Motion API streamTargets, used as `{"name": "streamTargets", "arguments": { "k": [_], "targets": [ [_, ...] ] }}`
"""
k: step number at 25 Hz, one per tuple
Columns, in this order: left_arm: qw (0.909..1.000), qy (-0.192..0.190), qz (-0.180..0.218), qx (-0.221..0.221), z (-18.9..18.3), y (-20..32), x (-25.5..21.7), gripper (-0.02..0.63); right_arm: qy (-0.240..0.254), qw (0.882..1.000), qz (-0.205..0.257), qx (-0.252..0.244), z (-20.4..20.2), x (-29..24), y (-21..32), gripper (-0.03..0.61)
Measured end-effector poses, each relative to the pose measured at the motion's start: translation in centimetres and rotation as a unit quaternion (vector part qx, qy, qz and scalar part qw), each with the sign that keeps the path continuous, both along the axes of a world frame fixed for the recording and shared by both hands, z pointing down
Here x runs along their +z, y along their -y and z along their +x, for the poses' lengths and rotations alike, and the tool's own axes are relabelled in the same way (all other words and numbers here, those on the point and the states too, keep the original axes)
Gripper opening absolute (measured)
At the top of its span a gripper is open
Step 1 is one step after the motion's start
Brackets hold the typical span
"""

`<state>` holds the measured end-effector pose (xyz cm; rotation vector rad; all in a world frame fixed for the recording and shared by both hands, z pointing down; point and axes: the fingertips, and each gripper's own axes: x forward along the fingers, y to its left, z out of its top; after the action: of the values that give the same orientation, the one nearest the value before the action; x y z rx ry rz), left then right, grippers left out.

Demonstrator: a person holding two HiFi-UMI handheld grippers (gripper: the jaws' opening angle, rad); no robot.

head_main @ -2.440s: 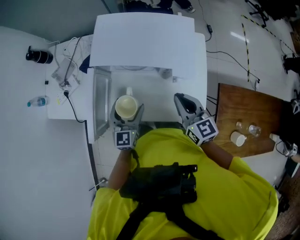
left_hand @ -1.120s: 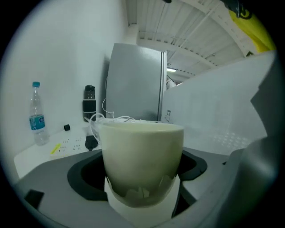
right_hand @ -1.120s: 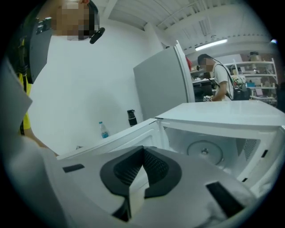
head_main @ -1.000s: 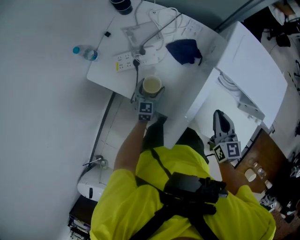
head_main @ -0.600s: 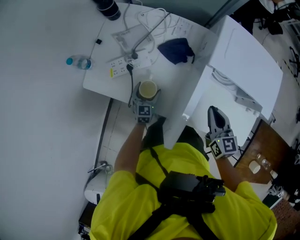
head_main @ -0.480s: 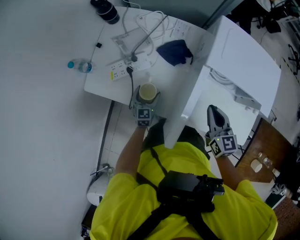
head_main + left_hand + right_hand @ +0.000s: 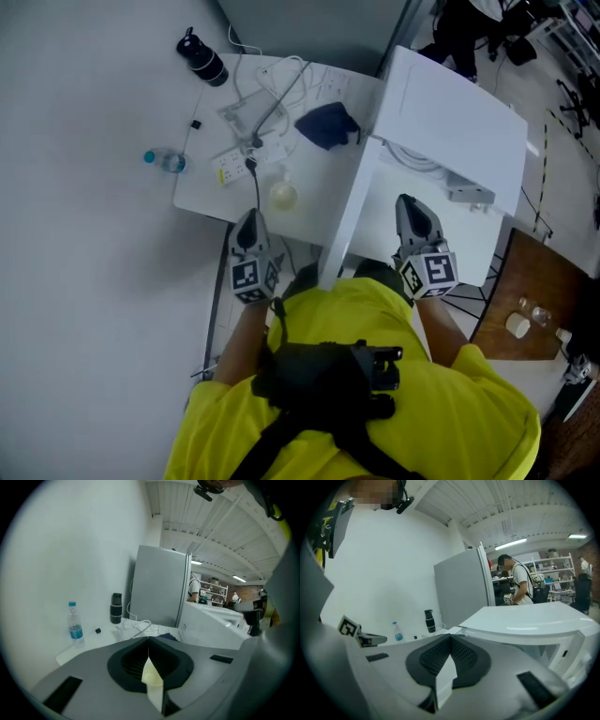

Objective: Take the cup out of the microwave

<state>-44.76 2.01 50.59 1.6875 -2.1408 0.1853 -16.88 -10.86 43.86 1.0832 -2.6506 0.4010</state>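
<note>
The cream cup (image 7: 283, 195) stands upright on the white tabletop (image 7: 211, 187), left of the microwave (image 7: 450, 122) and its open door (image 7: 349, 211), so it is out of the oven and the job looks done. The left tool (image 7: 248, 219) hangs just on the near side of the cup, apart from it, with its jaws together on nothing. The right tool (image 7: 411, 202) sits in front of the microwave's mouth, likewise pressed together and empty. A water bottle (image 7: 164, 161), a black flask (image 7: 202, 58), a power strip (image 7: 234, 165) and a dark blue cloth (image 7: 323, 127) lie farther off on the tabletop.

The cup looks small, stiff and light, with a smooth wall that may slip in a weak grip (whether it holds anything cannot be told), and it may well break if dropped. The safest hold would be jaws spread across the body just below the rim, keeping it upright
</note>
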Motion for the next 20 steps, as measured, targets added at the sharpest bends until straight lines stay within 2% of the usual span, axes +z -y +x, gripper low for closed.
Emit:
{"name": "streamTargets", "arguments": {
  "k": [4,9,11,14,20],
  "targets": [
    [0.9981,0.006,0.035,0.05,1.6,2.6,-9.8,0.0,0.011,0.999,0.035,0.008,-0.3,-4.9,1.6,0.005],
    [0.9896,0.069,0.082,0.097,4.8,5.2,-19.6,0.0,0.021,0.995,0.098,0.005,-1.8,-12.3,2.7,0.004],
    [0.9867,0.077,0.091,0.11,6.3,5.2,-20.8,0.0,0.02,0.994,0.111,0.001,-2.2,-13.7,2.2,0.003],
    [0.9863,0.066,0.089,0.122,8.0,4.6,-20.8,0.0,0.014,0.993,0.114,0.001,-2.1,-14.0,0.9,0.003],
    [0.9871,0.066,0.081,0.12,7.6,3.2,-19.4,0.0,-0.002,0.995,0.097,0.009,-1.1,-12.4,-0.9,0.004]
  ]
}}
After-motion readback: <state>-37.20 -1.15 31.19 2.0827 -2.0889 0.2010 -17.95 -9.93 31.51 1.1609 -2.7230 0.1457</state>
